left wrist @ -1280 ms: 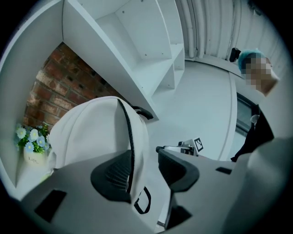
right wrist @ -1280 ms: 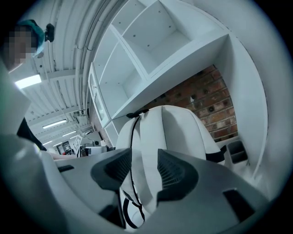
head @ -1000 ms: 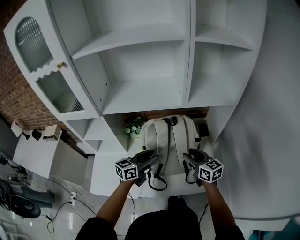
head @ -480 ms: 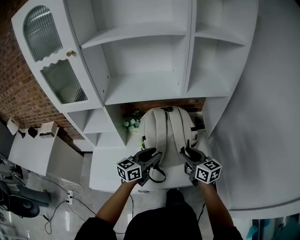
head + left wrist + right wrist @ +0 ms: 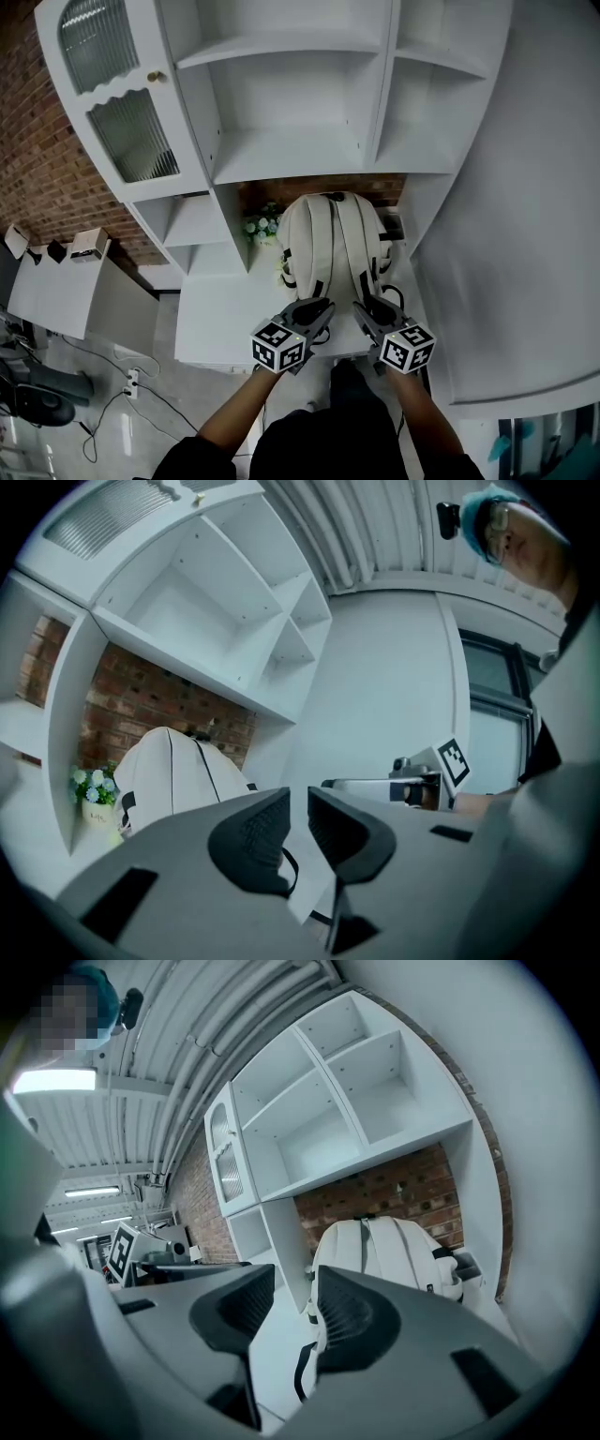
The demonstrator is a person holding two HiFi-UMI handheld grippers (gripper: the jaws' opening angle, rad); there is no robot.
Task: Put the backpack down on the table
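Observation:
The white backpack (image 5: 333,239) stands upright on the white table (image 5: 211,319), its back against the brick wall, straps facing me. It also shows in the left gripper view as the backpack (image 5: 169,775) and in the right gripper view as the backpack (image 5: 384,1246). My left gripper (image 5: 317,311) hovers at the table's front edge, short of the pack; its jaws are closing with a narrow gap and nothing between them (image 5: 298,810). My right gripper (image 5: 362,309) is beside it, jaws closing but still wide, also empty (image 5: 292,1290). Neither touches the pack.
White shelving (image 5: 281,150) rises over the table, with a glass-paned cabinet door (image 5: 122,122) at the left. A small pot of flowers (image 5: 258,228) stands left of the pack. A white wall (image 5: 506,234) closes in on the right. A black strap loop (image 5: 286,869) lies on the table.
Both grippers have drawn back from the backpack towards the table's front edge. The left jaws have narrowed. The pack stays upright where it was.

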